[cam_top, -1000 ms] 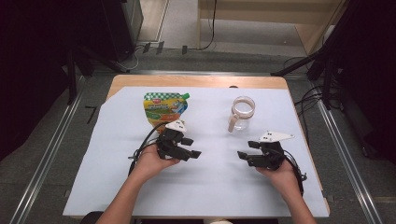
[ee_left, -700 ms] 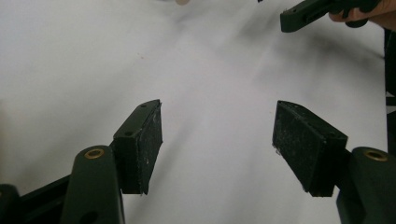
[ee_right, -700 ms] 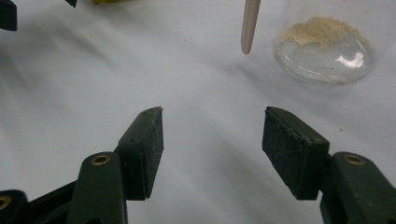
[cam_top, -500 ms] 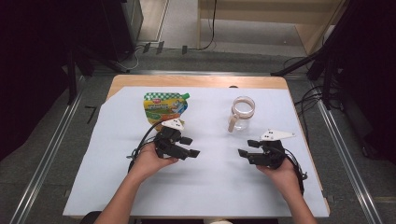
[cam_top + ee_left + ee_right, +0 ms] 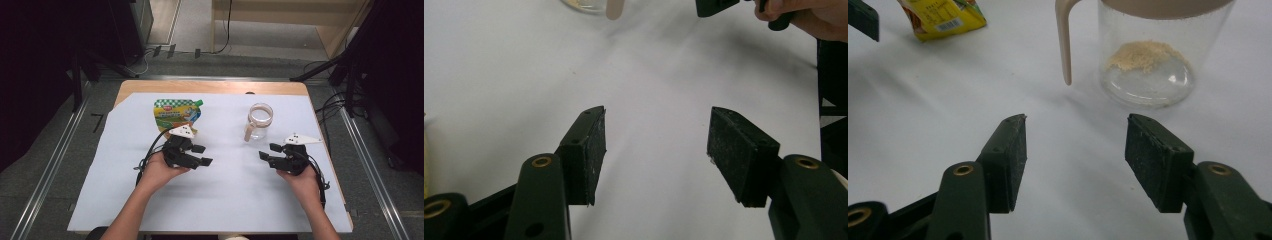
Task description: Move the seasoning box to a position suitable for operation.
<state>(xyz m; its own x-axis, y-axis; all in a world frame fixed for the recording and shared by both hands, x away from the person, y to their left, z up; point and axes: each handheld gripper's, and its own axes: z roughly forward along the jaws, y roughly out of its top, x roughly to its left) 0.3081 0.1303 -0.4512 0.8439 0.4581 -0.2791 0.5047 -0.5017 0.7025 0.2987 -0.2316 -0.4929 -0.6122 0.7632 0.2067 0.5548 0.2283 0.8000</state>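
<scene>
A yellow and green spouted pouch (image 5: 176, 114) lies flat at the back left of the white sheet (image 5: 225, 200). To its right stands a clear glass jar (image 5: 260, 121) with a beige rim and handle. A little tan powder (image 5: 1143, 54) lies on the jar's bottom. My left gripper (image 5: 202, 155) rests just in front of the pouch and points right. My right gripper (image 5: 268, 151) sits in front of the jar and points left. Both stand open, and their jaws have just been closing a little with nothing between them (image 5: 656, 150) (image 5: 1075, 160).
The white sheet covers a wooden table (image 5: 210, 86). Cables trail from both grippers back toward the wrists. Dark stands and floor rails flank the table. The other gripper's jaw tip (image 5: 716, 6) shows beyond the left gripper.
Both hands stay nearly where they were. The jaws of both grippers look slightly narrower. The pouch and the jar have not moved.
</scene>
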